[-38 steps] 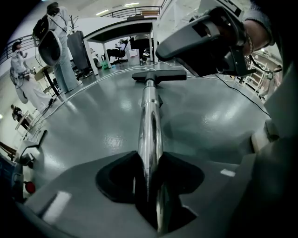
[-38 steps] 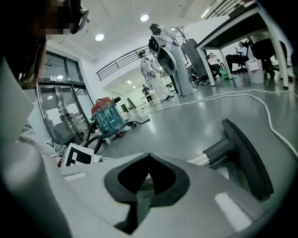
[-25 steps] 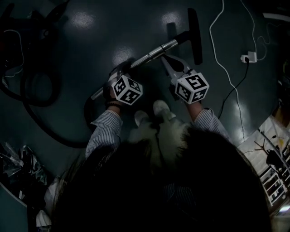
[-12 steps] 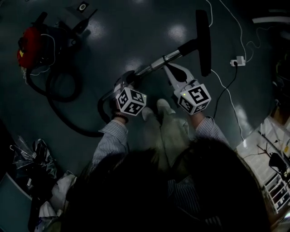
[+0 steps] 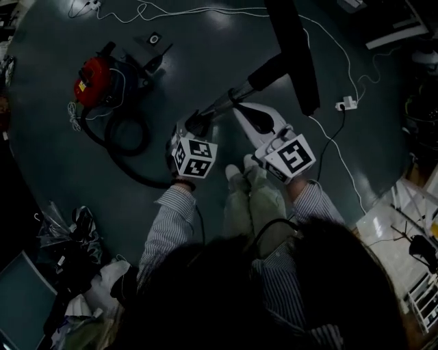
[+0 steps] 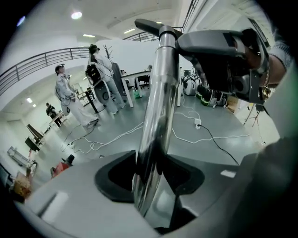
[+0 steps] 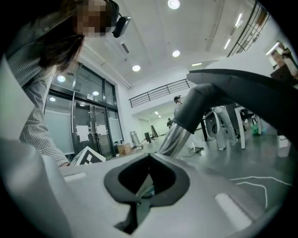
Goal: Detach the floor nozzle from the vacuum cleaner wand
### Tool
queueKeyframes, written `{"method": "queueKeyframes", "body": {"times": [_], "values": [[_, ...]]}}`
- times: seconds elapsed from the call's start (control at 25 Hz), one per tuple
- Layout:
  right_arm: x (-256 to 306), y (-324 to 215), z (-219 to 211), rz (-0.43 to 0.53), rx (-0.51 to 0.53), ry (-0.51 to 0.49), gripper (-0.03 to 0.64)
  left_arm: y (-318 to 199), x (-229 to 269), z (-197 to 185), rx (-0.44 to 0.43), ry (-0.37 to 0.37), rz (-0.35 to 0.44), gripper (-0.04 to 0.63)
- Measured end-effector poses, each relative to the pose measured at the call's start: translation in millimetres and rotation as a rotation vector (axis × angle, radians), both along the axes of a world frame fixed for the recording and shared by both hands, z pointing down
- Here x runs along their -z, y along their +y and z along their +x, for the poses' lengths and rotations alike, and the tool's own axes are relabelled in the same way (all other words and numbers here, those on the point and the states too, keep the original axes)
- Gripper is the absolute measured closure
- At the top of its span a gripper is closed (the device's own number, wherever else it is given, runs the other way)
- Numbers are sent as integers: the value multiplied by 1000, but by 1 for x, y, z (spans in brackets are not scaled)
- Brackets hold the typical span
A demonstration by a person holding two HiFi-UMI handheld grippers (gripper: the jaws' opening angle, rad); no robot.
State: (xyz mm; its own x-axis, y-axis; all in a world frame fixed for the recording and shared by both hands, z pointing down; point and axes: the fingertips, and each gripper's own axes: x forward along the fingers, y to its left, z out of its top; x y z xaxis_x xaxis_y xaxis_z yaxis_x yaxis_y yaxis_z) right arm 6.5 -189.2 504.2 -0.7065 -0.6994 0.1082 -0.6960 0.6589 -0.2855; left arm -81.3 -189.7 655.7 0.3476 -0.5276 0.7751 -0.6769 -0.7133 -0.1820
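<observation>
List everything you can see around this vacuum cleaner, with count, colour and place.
wand: one, chrome, clamped in left gripper
floor nozzle: one, black, on wand's far end
canister: one, red, floor upper left
hose: one, black, curving from canister
cables: several, white and black, floor top and right
power strip: one, white, floor right
bags: a heap, dark, lower left
left gripper: one, white, shut on wand
right gripper: one, white, shut, near wand
sleeves: two, striped, bottom centre
shoes: two, pale, below grippers
</observation>
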Motion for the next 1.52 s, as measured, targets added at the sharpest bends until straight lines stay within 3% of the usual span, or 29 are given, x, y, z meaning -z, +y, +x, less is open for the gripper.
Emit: {"method": "queueKeyframes", "body": {"times": [0.32,0.68,0.88,1.04,1.12,1.2,1.52], "values": [[176,21,-25,184,80,-86,615,-6,161,-21,88,57,130,408],[282,46,-29,308,121,-149,614,4,275,-49,231,162,270,405],[319,51,-35,354,123,-193,611,15,308,-58,275,226,329,402],[345,58,-38,405,127,-219,533,26,328,-58,307,274,376,399],[356,61,-35,410,139,-265,459,31,337,-59,324,300,397,397],[371,64,-32,426,153,-326,427,35,346,-59,332,322,418,396],[425,87,-36,541,284,-530,417,48,367,-62,340,492,438,390]]}}
